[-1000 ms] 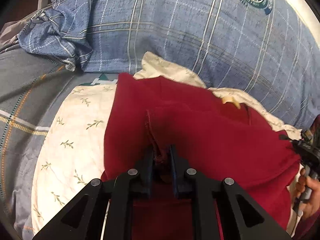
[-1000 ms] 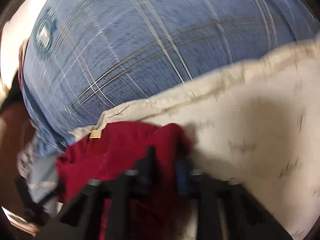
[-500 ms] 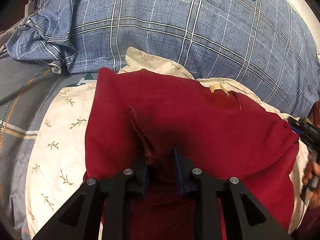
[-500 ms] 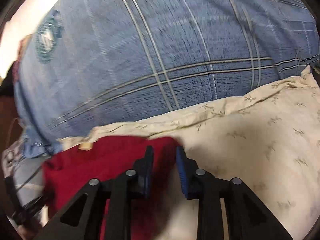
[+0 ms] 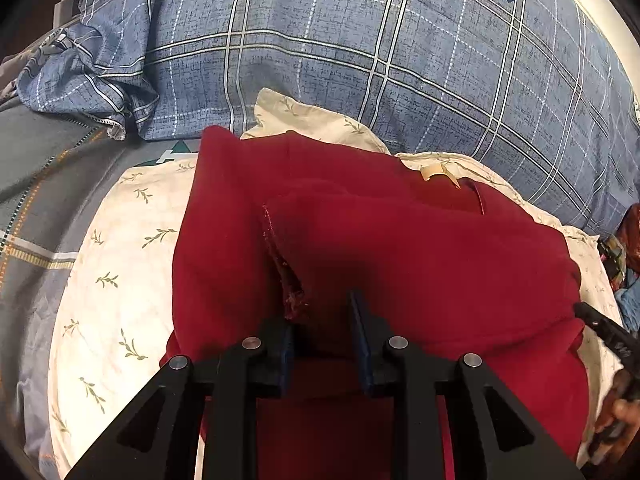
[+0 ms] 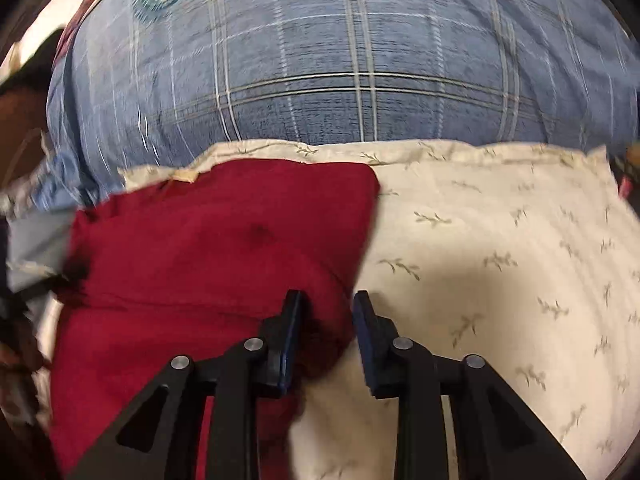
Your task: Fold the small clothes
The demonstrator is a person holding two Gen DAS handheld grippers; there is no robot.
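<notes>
The red garment (image 5: 400,264) lies folded on a cream leaf-print pillow (image 5: 112,264) on the bed, a flap laid over its middle with a seam edge running toward the left gripper (image 5: 322,316). That gripper's jaws stand parted over the cloth and appear to grip nothing. The right gripper (image 6: 326,316) hangs at the garment's right edge, jaws likewise apart, with cloth bunched between them but not pinched. To finish this fold well, I would press the flap flat and square its edges before taking new corners, since the soft pillow lets cloth slide and wrinkle. Behind the pillow rises a blue plaid pillow (image 5: 360,60) with a round emblem; a grey striped sheet (image 5: 36,184) lies to the left.
</notes>
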